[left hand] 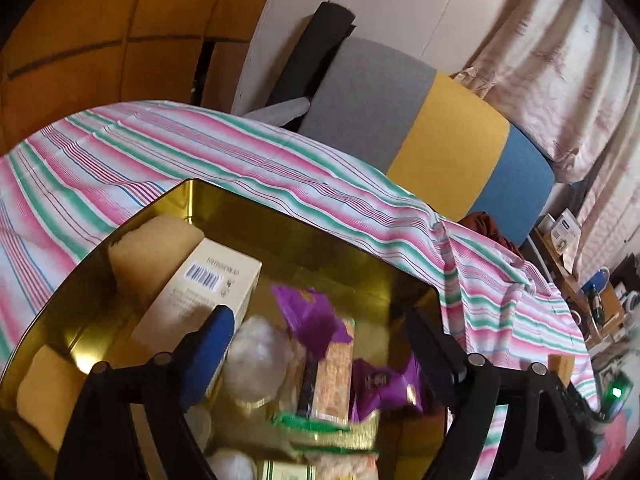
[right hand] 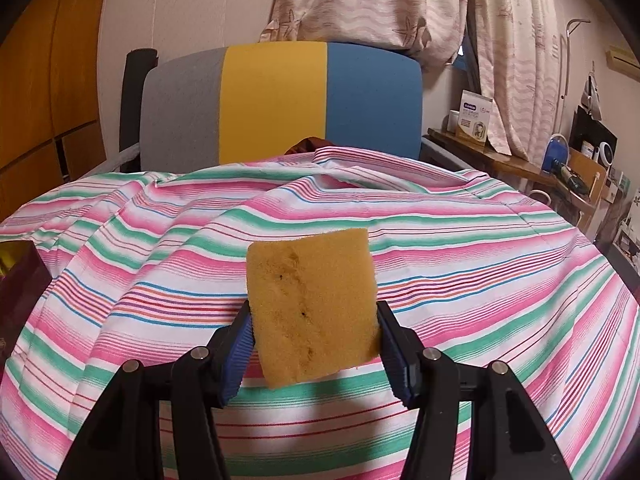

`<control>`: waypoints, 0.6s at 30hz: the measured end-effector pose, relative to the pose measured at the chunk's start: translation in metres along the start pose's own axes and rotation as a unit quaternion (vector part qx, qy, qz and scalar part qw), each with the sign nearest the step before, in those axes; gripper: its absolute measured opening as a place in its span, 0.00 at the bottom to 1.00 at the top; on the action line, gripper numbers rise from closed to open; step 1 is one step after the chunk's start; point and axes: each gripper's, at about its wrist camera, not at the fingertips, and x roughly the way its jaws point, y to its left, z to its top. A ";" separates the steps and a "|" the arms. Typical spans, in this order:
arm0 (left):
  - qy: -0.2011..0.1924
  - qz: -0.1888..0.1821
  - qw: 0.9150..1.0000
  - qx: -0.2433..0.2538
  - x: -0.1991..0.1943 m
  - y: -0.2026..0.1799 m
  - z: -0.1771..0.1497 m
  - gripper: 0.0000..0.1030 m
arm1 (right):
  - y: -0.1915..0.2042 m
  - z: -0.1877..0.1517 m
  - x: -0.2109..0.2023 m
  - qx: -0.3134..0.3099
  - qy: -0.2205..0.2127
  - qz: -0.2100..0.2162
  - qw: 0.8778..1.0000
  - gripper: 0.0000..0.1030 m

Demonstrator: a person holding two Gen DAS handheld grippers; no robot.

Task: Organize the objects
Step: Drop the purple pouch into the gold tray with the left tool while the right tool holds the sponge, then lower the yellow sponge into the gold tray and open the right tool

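A gold tin box (left hand: 304, 236) sits on the striped cloth. It holds a cream carton with a barcode (left hand: 200, 292), yellow sponges (left hand: 156, 248), white cotton balls (left hand: 258, 354), purple wrappers (left hand: 312, 316) and snack packs (left hand: 332, 376). My left gripper (left hand: 320, 332) is open, hovering over the tin's contents with nothing between its fingers. My right gripper (right hand: 314, 338) is shut on a yellow sponge (right hand: 312, 304) and holds it upright above the striped cloth (right hand: 440, 264). The tin's dark corner (right hand: 16, 280) shows at the left edge of the right wrist view.
A grey, yellow and blue chair back (right hand: 280, 100) stands behind the table. A wooden shelf with boxes and gadgets (right hand: 520, 160) is at the right. Curtains (right hand: 400, 0) hang behind. Wooden doors (left hand: 80, 40) are at the left.
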 end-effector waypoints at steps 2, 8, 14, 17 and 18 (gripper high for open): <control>0.001 -0.003 1.000 0.001 -0.005 0.001 -0.006 0.88 | 0.001 0.000 -0.002 0.002 0.002 0.004 1.000 0.56; 0.013 -0.014 1.000 -0.009 -0.016 0.004 -0.022 0.91 | 0.007 -0.002 -0.013 0.019 0.010 0.031 0.999 0.56; 0.012 -0.014 1.000 0.003 -0.029 0.000 -0.033 0.92 | 0.032 -0.002 -0.025 0.013 0.018 0.053 0.998 0.56; 0.010 -0.013 1.000 0.016 -0.036 -0.002 -0.040 0.93 | 0.050 0.000 -0.030 -0.002 0.019 0.062 0.998 0.56; 0.008 -0.013 1.000 0.021 -0.038 -0.003 -0.042 0.94 | 0.055 0.000 -0.032 -0.006 0.019 0.066 0.998 0.56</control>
